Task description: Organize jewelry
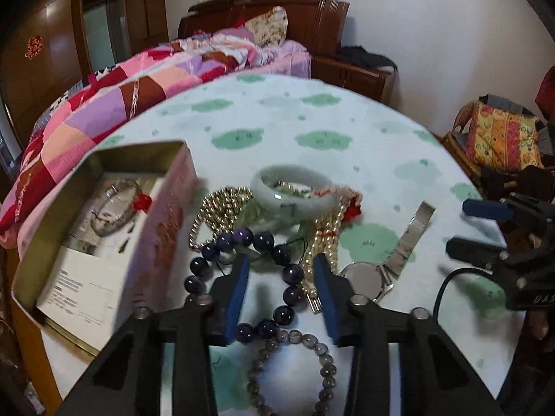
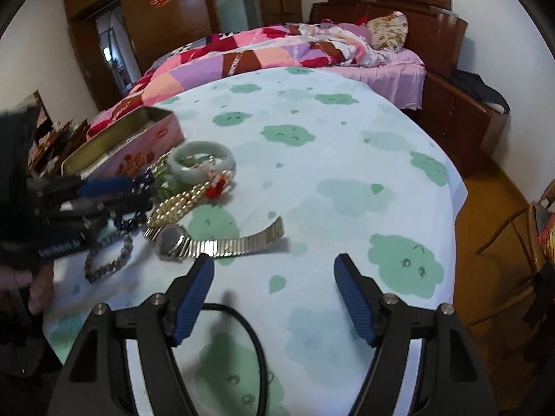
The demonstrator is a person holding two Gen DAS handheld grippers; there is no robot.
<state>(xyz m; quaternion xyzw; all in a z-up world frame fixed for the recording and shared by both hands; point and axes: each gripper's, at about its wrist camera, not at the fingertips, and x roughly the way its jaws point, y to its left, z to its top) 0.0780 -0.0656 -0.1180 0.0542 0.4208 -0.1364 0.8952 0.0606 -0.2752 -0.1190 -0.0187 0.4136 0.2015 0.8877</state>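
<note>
A pile of jewelry lies on the table: a pale jade bangle (image 1: pixel 293 189), gold bead strands (image 1: pixel 222 206), a pearl strand (image 1: pixel 324 239), a dark purple bead bracelet (image 1: pixel 288 291), a grey bead bracelet (image 1: pixel 312 364) and a silver watch (image 1: pixel 367 277). My left gripper (image 1: pixel 281 260) is open, its jaws on either side of the purple bracelet, low over the pile. An open pink tin box (image 1: pixel 163 208) at left holds a clear bangle (image 1: pixel 114 208) on papers. My right gripper (image 2: pixel 274 263) is open and empty, just right of the watch (image 2: pixel 173 239).
The round table has a pale cloth with green cloud prints (image 2: pixel 347 180). A bed with a patchwork quilt (image 2: pixel 263 55) stands behind it. A chair with a patterned cushion (image 1: pixel 503 138) is at the right. A black cable (image 2: pixel 253 339) lies under my right gripper.
</note>
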